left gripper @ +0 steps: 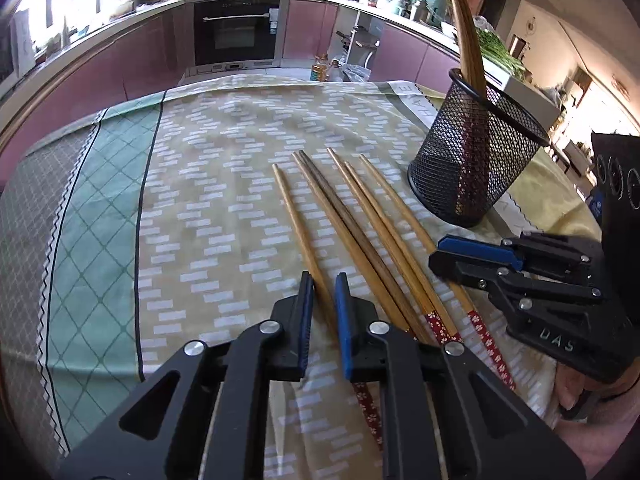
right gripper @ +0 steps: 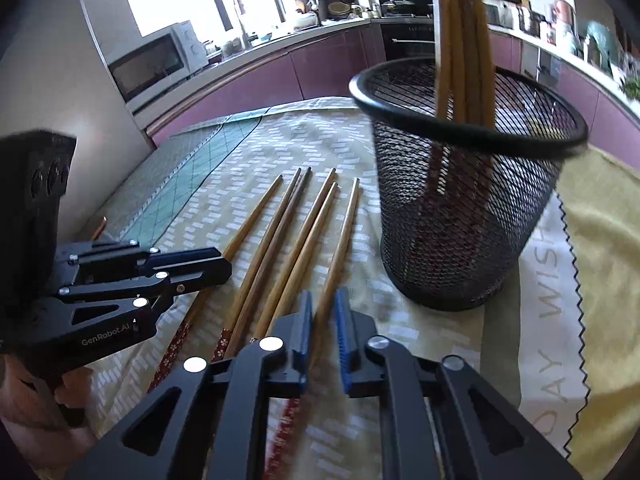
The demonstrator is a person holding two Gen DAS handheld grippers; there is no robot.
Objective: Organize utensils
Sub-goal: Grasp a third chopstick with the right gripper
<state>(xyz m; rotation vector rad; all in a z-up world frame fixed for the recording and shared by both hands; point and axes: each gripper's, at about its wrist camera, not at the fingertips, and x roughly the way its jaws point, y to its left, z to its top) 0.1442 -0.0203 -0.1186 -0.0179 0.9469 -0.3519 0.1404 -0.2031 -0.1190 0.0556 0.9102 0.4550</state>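
Nearest the lens in the left wrist view, the left gripper [left gripper: 323, 280] has its blue-padded jaws drawn narrow around the leftmost chopstick [left gripper: 298, 232], which runs between the pads with its patterned red handle end emerging below them. In the right wrist view the right gripper [right gripper: 323, 300] is likewise pinched narrow on the rightmost chopstick [right gripper: 340, 236], whose shaft passes between its blue pads. Both chopsticks belong to a row of six wooden chopsticks [left gripper: 360, 236] lying roughly parallel on the tablecloth [left gripper: 224, 168], tips pointing away from the cameras and red floral handle ends toward them; one in the middle is darker brown than the others. Just to the right of the row stands a black mesh holder [left gripper: 476, 160], upright on the cloth, with several more chopsticks [left gripper: 468, 40] standing in it and leaning against its rim. The cloth is beige with pale dashes, bordered by a green diamond-patterned band on the left and a yellow panel with printed letters on the right. Beyond the table are purple kitchen cabinets [left gripper: 132, 64], a built-in oven [left gripper: 238, 28], a microwave [right gripper: 156, 62] and cluttered countertops.
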